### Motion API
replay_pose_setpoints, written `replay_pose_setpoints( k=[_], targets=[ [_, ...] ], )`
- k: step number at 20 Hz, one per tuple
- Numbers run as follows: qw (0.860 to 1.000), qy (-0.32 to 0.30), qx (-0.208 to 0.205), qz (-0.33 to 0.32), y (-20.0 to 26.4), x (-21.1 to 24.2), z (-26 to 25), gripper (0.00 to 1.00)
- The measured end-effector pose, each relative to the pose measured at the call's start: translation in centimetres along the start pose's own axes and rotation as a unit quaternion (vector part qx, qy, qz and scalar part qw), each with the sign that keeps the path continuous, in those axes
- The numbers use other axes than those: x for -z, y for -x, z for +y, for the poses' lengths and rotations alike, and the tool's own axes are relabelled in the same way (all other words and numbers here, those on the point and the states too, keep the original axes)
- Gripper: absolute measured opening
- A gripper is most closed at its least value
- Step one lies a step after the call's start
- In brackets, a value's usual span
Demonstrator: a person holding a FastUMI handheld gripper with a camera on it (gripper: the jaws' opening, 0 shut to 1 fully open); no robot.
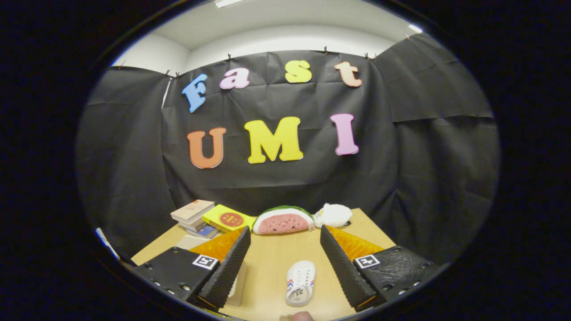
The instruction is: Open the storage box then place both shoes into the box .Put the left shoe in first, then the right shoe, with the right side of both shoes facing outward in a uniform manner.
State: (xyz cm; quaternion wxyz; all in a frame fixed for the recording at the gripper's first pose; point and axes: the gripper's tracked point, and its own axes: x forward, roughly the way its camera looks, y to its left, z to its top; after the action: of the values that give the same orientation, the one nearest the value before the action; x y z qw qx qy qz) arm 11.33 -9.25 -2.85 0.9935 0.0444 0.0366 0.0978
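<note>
- The gripper (285,263) hangs over the light wooden table (272,261), fingers spread wide, grasping nothing.
- A small white slip-on shoe with striped side (300,283) lies between the fingers, toward five o'clock; it looks light and pliable, best pinched across its side wall.
- A pale box-like edge (238,278) peeks out behind the finger at seven o'clock; whether it is the storage box, and what it holds, I cannot tell.

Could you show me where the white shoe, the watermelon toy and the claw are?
white shoe (300,282): claw's camera view, middle of its upper, on the table between the fingers.
watermelon toy (283,222): same view, on its pink face, beyond the fingers.
claw (285,263): same view, midway between its open fingertips.
</note>
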Motion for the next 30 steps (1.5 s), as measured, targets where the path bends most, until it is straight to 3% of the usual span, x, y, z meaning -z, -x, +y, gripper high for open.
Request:
replay_pose_setpoints(
  k=[3,5,11,18,26,28,30],
  targets=[
    [0.998,-0.012,-0.045,0.03,-1.9,2.5,1.3,0.96],
    [0.993,-0.027,-0.098,0.065,-3.2,5.0,3.3,0.96],
    [0.958,-0.094,-0.199,0.183,-5.8,12.9,9.0,0.96],
    [0.914,-0.193,-0.222,0.279,-8.6,18.7,11.4,0.95],
    [0.832,-0.34,-0.254,0.357,-11.0,21.2,13.1,0.93],
    [0.824,-0.349,-0.259,0.364,-11.0,21.0,13.2,0.75],
    [0.825,-0.344,-0.26,0.365,-10.9,20.8,13.5,0.72]
  ],
)
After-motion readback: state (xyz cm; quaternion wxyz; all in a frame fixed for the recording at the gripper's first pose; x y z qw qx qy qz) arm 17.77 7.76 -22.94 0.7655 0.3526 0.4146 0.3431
